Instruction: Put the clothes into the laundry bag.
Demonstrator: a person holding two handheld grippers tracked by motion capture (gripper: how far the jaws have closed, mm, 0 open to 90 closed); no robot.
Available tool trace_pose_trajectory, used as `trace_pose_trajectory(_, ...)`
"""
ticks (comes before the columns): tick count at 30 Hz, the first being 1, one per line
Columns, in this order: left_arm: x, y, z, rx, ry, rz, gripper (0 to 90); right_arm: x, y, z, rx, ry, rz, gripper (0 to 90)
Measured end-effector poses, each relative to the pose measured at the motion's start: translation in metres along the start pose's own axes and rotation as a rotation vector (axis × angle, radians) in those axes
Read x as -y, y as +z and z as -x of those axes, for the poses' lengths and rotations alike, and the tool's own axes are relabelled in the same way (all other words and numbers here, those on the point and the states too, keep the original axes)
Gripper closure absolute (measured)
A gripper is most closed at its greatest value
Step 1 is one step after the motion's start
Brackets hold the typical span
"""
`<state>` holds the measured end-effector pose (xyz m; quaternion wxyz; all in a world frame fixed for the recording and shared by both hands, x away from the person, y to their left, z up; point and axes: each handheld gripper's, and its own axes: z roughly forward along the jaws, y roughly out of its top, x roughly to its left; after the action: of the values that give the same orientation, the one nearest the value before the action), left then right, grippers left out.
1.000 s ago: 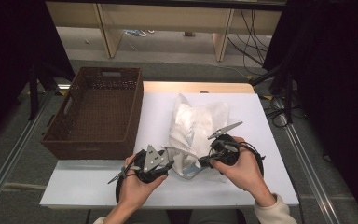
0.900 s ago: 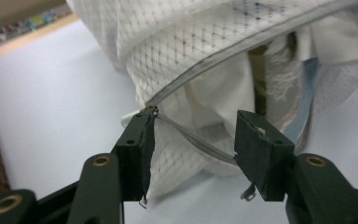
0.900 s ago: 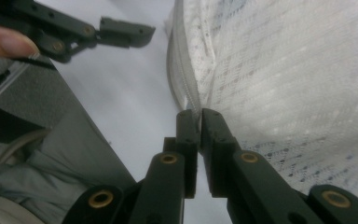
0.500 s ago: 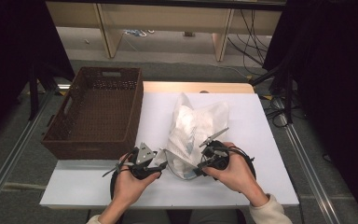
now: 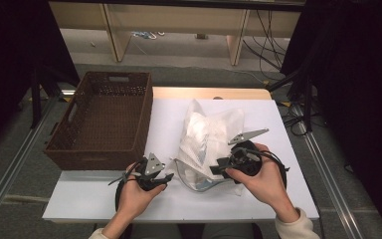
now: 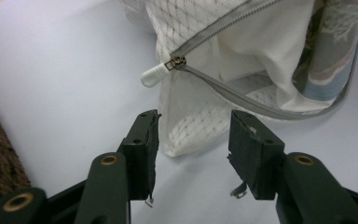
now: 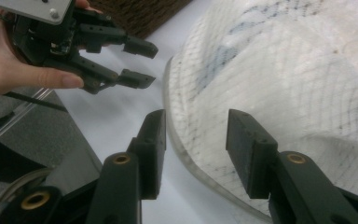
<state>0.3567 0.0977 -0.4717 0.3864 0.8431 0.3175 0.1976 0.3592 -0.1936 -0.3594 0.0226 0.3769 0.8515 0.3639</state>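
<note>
White worktop beside a brown wicker basket: you have drawn both grippers back toward the near edge.
The white mesh zip bag lies mid-worktop, ungrasped; left gripper and right gripper stand released at its near end, ready for the white zip pull.

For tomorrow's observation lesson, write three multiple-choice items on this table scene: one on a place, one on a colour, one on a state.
1. Where does the basket stand relative to the mesh bag?
A. left
B. right
C. on top

2. What colour is the zip pull?
A. red
B. white
C. black

3. How is the left tool?
A. shut on the zip
B. shut on the basket
C. open

Answers: 1 A, the high view shows it left of the bag; 2 B, it shows white in the left gripper view; 3 C, its jaws stand apart, holding nothing.
</note>
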Motion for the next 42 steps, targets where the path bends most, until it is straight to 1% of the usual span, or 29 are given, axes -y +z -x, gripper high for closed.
trace_pose_trajectory(1,0.0,0.001,-0.001,0.0,0.005,-0.011,52.5,0.0,0.0,0.001,-0.001,0.002,-0.005,59.5)
trace_pose_trajectory(2,0.001,0.003,-0.001,0.002,-0.01,-0.009,52.5,0.0,0.0,0.001,0.005,0.02,-0.005,59.7)
trace_pose_trajectory(3,0.001,0.005,-0.003,-0.005,-0.01,-0.014,52.3,0.0,0.0,0.003,0.006,0.009,-0.002,59.7)
trace_pose_trajectory(6,0.001,0.009,-0.007,-0.005,-0.002,-0.04,50.9,0.0,0.001,0.005,0.014,0.005,0.005,59.8)
trace_pose_trajectory(8,0.001,0.013,-0.009,0.004,-0.005,-0.048,50.0,0.0,0.001,0.006,0.012,0.007,0.001,59.9)
trace_pose_trajectory(9,0.0,0.016,-0.01,0.006,-0.006,-0.054,49.8,0.0,0.001,0.004,0.008,0.028,-0.005,59.9)
trace_pose_trajectory(10,0.0,0.017,-0.012,0.014,0.012,-0.071,49.6,0.0,0.002,0.006,0.014,0.007,0.004,59.9)
trace_pose_trajectory(11,0.0,0.02,-0.01,0.013,-0.018,-0.056,49.5,0.0,0.001,0.006,0.012,0.009,0.0,59.9)
trace_pose_trajectory(12,-0.001,0.02,-0.013,0.023,0.012,-0.079,49.6,0.0,0.001,0.006,0.01,0.011,-0.001,59.9)
trace_pose_trajectory(14,-0.002,0.024,-0.014,0.022,0.004,-0.082,50.4,0.001,0.002,0.004,0.01,0.03,0.018,59.9)
trace_pose_trajectory(15,-0.003,0.025,-0.016,0.027,0.018,-0.08,50.8,0.001,0.002,0.004,0.009,0.034,0.016,60.0)
trace_pose_trajectory(17,-0.003,0.028,-0.015,0.045,-0.03,-0.065,50.5,0.0,0.0,0.005,0.005,0.025,-0.001,60.0)
trace_pose_trajectory(18,-0.004,0.03,-0.015,0.037,-0.029,-0.061,50.2,0.0,0.001,0.005,0.006,0.026,0.001,60.0)
trace_pose_trajectory(19,-0.005,0.03,-0.017,0.041,0.004,-0.066,50.1,0.0,0.0,0.005,0.005,0.026,-0.001,60.0)
trace_pose_trajectory(21,-0.006,0.032,-0.016,0.043,0.004,-0.065,50.4,0.001,0.0,0.004,0.007,0.035,-0.002,60.3)
trace_pose_trajectory(22,-0.007,0.034,-0.015,0.038,-0.009,-0.068,51.5,0.001,0.002,0.004,0.01,0.037,0.016,60.3)
trace_pose_trajectory(24,-0.008,0.036,-0.015,0.051,0.015,-0.062,57.9,0.001,0.001,0.003,0.012,0.04,0.017,60.5)
trace_pose_trajectory(25,-0.008,0.036,-0.014,0.052,-0.003,-0.063,61.1,0.001,0.002,0.003,0.011,0.039,0.017,60.5)
trace_pose_trajectory(26,-0.008,0.037,-0.014,0.064,0.005,-0.055,63.8,0.001,0.001,0.003,0.012,0.041,0.017,60.5)
trace_pose_trajectory(28,-0.008,0.038,-0.013,0.084,0.003,-0.044,72.8,0.001,0.001,0.004,0.01,0.033,0.009,60.4)
trace_pose_trajectory(30,-0.009,0.037,-0.013,0.087,0.005,-0.044,80.7,0.001,0.001,0.005,0.005,0.028,0.001,60.4)
trace_pose_trajectory(32,-0.009,0.034,-0.011,0.09,-0.028,-0.035,87.2,0.001,0.0,0.004,0.007,0.037,-0.001,60.4)
trace_pose_trajectory(35,-0.01,0.028,-0.008,0.101,-0.047,-0.019,89.0,0.001,0.002,0.004,0.01,0.039,0.023,60.5)
trace_pose_trajectory(37,-0.009,0.022,-0.003,0.094,-0.049,-0.009,89.2,0.001,0.0,0.004,0.008,0.033,0.005,60.6)
trace_pose_trajectory(38,-0.008,0.019,-0.001,0.088,-0.029,-0.015,89.2,0.001,-0.001,0.004,0.005,0.034,0.001,60.7)
trace_pose_trajectory(39,-0.007,0.016,0.002,0.079,-0.033,-0.013,89.3,0.001,-0.001,0.004,0.006,0.037,0.002,60.7)
trace_pose_trajectory(40,-0.007,0.013,0.004,0.08,-0.019,-0.019,89.3,0.001,-0.001,0.004,0.007,0.037,0.004,60.7)
trace_pose_trajectory(41,-0.006,0.011,0.008,0.085,-0.024,-0.014,89.3,0.001,-0.002,0.004,0.007,0.036,0.001,60.9)
trace_pose_trajectory(42,-0.005,0.008,0.011,0.083,-0.013,-0.019,89.3,0.001,-0.002,0.006,0.016,0.022,0.004,61.0)
